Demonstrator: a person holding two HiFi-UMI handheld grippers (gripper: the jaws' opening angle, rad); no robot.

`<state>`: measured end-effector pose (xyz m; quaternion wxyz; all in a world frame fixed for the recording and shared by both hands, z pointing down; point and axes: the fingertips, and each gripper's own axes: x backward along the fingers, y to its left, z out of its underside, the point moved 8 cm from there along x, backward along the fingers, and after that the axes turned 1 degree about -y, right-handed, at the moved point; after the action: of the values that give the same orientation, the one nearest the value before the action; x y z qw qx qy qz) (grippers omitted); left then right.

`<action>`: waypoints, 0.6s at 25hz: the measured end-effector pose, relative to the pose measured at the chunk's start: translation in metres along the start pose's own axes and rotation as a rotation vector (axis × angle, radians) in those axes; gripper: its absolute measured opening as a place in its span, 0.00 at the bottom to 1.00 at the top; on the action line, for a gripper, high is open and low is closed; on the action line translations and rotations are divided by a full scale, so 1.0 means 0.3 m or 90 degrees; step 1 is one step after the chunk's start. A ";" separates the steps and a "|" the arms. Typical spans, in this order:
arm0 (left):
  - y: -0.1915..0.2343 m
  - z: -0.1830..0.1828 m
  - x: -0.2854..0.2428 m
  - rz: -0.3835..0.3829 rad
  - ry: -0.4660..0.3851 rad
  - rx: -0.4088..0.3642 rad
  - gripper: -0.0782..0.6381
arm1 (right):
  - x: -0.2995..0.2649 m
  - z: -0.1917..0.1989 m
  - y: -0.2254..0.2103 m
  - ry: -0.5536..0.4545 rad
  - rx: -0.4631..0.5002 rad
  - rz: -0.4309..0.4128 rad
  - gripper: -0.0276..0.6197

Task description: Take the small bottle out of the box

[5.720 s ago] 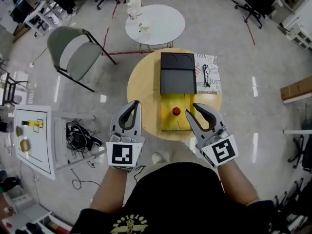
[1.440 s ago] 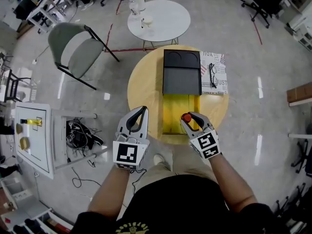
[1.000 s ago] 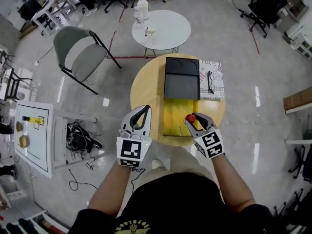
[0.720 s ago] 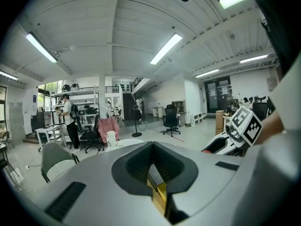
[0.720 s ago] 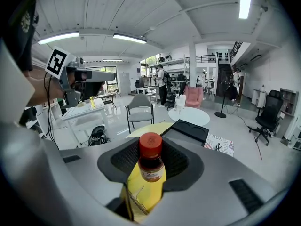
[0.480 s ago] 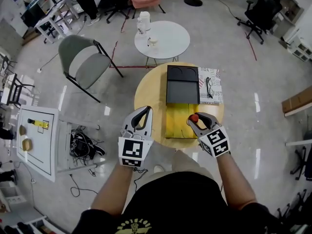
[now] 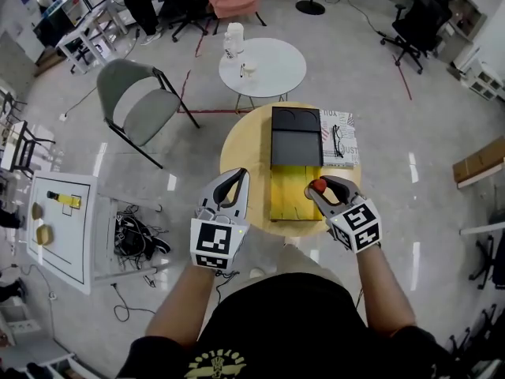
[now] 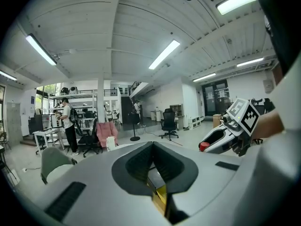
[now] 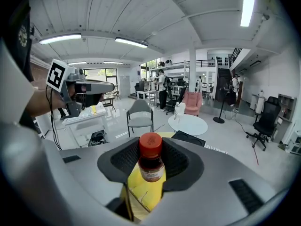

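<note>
The small bottle (image 7: 317,186), brown with a red cap, is held upright between the jaws of my right gripper (image 7: 319,190), above the right edge of the open box (image 7: 289,198) with its yellow inside. In the right gripper view the bottle (image 9: 151,160) fills the gap of the right gripper (image 9: 151,167), with the box (image 9: 142,192) below it. The box's black lid (image 7: 296,136) lies flat behind it. My left gripper (image 7: 236,175) hangs left of the box, jaws together and empty. The left gripper view shows the left gripper (image 8: 153,145) and the red cap (image 8: 203,146).
The box sits on a round wooden table (image 7: 241,144), next to a magazine with glasses (image 7: 338,136) on it. Behind stand a white round table (image 7: 260,65) with a jug, and a grey chair (image 7: 138,101). A white desk (image 7: 59,227) and cables (image 7: 134,231) are at the left.
Both grippers have risen. The right one has lifted the bottle up out of the box toward its right edge. The left gripper stays shut and empty.
</note>
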<state>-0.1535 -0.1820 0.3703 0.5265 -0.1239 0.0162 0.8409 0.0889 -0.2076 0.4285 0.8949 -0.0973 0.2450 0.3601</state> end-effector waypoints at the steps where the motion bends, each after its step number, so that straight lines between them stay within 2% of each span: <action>1: 0.002 -0.008 0.005 0.002 -0.002 0.001 0.13 | 0.008 -0.011 0.004 -0.004 0.001 0.001 0.28; 15: 0.013 -0.062 0.065 -0.003 -0.024 -0.012 0.13 | 0.136 -0.163 0.078 -0.081 0.018 0.002 0.28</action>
<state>-0.1616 -0.1696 0.3476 0.5274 -0.1126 -0.0020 0.8421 0.0800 -0.1834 0.3655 0.9096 -0.0609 0.1927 0.3631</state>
